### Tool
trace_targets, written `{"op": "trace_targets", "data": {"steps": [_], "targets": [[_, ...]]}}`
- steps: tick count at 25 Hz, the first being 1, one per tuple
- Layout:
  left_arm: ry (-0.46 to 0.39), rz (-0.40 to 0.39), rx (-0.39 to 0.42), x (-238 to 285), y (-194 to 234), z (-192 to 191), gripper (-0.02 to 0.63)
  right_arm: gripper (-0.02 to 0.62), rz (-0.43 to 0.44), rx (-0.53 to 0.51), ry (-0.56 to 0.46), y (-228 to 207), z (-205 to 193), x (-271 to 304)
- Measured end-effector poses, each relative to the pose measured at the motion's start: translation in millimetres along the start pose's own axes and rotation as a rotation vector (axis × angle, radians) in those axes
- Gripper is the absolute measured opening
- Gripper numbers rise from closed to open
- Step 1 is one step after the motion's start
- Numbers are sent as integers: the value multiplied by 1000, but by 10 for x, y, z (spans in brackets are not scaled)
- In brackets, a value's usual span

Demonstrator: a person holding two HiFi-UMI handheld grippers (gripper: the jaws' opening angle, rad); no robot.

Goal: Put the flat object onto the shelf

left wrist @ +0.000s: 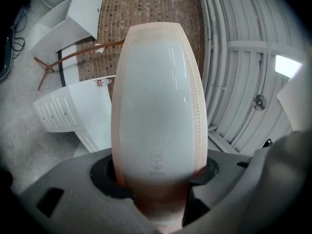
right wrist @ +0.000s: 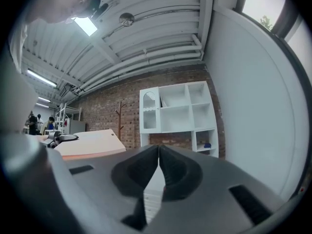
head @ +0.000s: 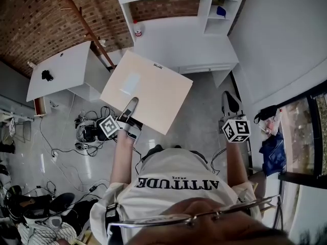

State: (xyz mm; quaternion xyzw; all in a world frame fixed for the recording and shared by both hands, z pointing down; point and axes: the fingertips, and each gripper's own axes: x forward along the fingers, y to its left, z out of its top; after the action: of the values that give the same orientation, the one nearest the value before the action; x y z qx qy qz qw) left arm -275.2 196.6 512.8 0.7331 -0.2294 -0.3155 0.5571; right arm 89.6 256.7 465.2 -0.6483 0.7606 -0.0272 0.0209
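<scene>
A flat pale pink board [head: 148, 88] is held out level in front of me, its near edge clamped in my left gripper [head: 127, 117]. In the left gripper view the board [left wrist: 158, 101] runs up the middle of the picture from between the jaws of the left gripper [left wrist: 156, 179]. The white shelf unit [head: 168, 14] stands ahead against the brick wall, beyond the board's far edge. My right gripper [head: 231, 106] hangs to the right of the board, shut and empty. The right gripper view has the closed right gripper [right wrist: 159, 150], the shelf unit [right wrist: 178, 113] ahead and the board [right wrist: 90, 143] at left.
A white cabinet [head: 61, 70] stands at left, with a wooden coat rack [head: 87, 27] beside it. Cables and gear [head: 87, 129] lie on the floor at lower left. A red-and-white can [head: 138, 32] sits on the shelf's counter, a blue object [head: 220, 11] in one compartment. A white wall [head: 286, 40] runs along the right.
</scene>
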Motion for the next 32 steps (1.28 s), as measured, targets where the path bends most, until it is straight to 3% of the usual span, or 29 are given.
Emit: {"op": "trace_targets", "data": {"steps": [10, 18, 32], "targets": [[-55, 5, -8, 57, 85, -206, 276, 29, 43, -12, 19, -244, -93, 24], [-55, 7, -10, 302, 189, -129, 277, 29, 54, -8, 47, -364, -177, 197], [-23, -6, -24, 1058, 543, 484, 276, 29, 28, -13, 86, -524, -284, 1048]]}}
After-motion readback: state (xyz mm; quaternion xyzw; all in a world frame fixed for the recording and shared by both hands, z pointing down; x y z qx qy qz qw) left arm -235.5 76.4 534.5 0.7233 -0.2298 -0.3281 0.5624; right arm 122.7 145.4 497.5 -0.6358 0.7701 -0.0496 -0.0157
